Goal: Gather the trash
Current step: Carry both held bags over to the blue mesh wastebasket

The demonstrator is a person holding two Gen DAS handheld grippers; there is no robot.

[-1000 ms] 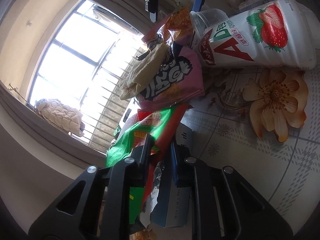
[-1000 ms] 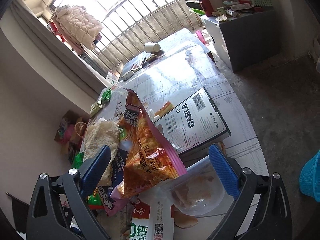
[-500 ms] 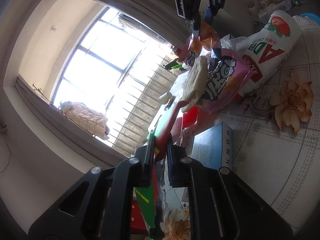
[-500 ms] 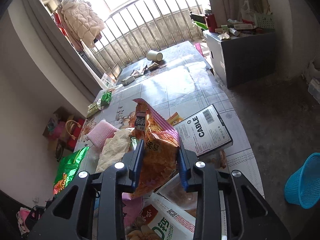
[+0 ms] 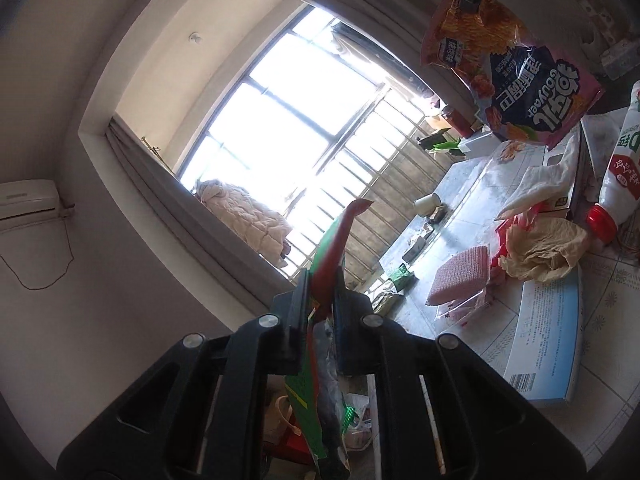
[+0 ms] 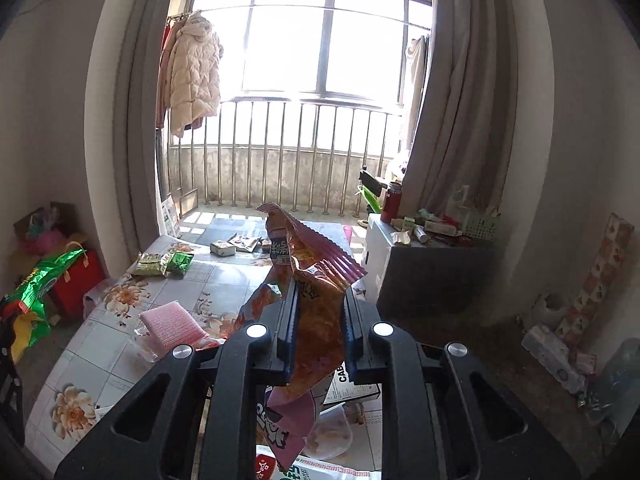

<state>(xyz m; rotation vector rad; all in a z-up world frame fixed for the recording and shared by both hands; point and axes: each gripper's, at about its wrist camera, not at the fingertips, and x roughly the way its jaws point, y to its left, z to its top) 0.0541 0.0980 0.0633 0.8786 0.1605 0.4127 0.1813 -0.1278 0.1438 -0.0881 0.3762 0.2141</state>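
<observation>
Both loads lifted clear of bench [image 6: 120, 344]. Left tongs [image 5: 318, 304] clamp green wrapper [image 5: 308, 412]; right tongs [image 6: 320, 320], closing, pinch orange snack bag [image 6: 316, 320]. Next: carry to a bin, seemingly out of view.

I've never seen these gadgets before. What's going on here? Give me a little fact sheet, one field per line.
Setting: floral-patterned table by a barred window
Left tongs: clamped on a green and red foil snack bag, held in the air
Right tongs: jaws closing on an orange and pink crinkled snack bag, lifted above the table
On the table: pink sponge, crumpled beige paper, white bottle with red cap, blue and white flat box
</observation>
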